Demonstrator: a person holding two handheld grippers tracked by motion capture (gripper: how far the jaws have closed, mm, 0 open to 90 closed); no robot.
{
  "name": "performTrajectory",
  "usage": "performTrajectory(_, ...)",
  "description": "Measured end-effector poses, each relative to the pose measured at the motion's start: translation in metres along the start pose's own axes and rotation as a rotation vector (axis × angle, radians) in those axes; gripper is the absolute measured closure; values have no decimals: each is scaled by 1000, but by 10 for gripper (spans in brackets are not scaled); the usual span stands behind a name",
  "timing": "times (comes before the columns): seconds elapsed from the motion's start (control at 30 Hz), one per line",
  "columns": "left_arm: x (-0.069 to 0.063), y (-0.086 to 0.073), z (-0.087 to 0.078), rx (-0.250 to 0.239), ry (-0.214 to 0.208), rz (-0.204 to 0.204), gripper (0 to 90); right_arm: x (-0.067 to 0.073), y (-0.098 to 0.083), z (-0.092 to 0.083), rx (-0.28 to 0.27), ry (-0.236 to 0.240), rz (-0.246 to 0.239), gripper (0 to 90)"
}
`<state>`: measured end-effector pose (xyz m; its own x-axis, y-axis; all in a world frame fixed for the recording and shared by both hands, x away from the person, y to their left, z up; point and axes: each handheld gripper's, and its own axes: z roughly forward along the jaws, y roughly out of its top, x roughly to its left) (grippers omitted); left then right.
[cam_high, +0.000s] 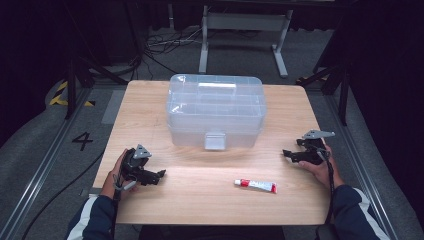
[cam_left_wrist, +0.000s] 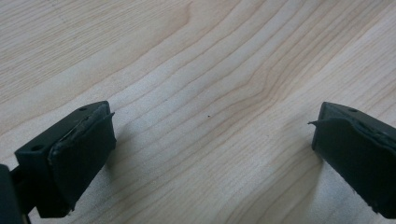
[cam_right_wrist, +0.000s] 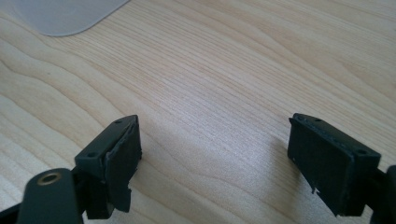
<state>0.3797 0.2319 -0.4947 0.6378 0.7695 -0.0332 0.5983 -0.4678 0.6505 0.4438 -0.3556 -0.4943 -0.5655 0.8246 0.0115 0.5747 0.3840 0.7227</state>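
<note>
White tube (cam_high: 255, 185) near right, its print too small to read; left tongs (cam_high: 161, 174) and right tongs (cam_high: 285, 153) both released over bare worktop (cam_high: 210, 200)

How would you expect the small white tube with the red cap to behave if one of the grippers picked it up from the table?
The tube lies flat on the table and looks small, so it is probably light. Its slim body may dent under the jaws. Pushed sideways, it might roll a little; its crimped end, if flat, would limit that.

A lab: floor rails (cam_high: 37, 172), loose cables (cam_high: 160, 47), black curtains.
</note>
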Motion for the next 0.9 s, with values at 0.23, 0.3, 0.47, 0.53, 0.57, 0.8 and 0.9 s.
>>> performTrajectory(0.23, 3, 2, 2, -2, -23, 21, 0, 0, 0, 0, 1, -2, 1, 179)
performTrajectory(0.3, 4, 2, 2, -4, -24, 33, 0, 0, 0, 0, 3, -4, 4, 179)
performTrajectory(0.47, 6, 2, 2, -1, -36, 33, 0, 0, 2, 0, 13, 3, 2, 176)
performTrajectory(0.53, 7, 4, 3, 0, -36, 33, 0, 0, 3, 1, 18, -1, -2, 173)
performTrajectory(0.57, 7, 5, 4, 1, -39, 33, 0, 0, 3, 1, 17, -1, -2, 173)
performTrajectory(0.8, 8, 7, 6, -2, -35, 35, 0, -1, 3, 0, 30, -6, 7, 174)
performTrajectory(0.9, 9, 7, 7, -1, -38, 37, 0, -1, 4, -1, 36, -14, 12, 180)
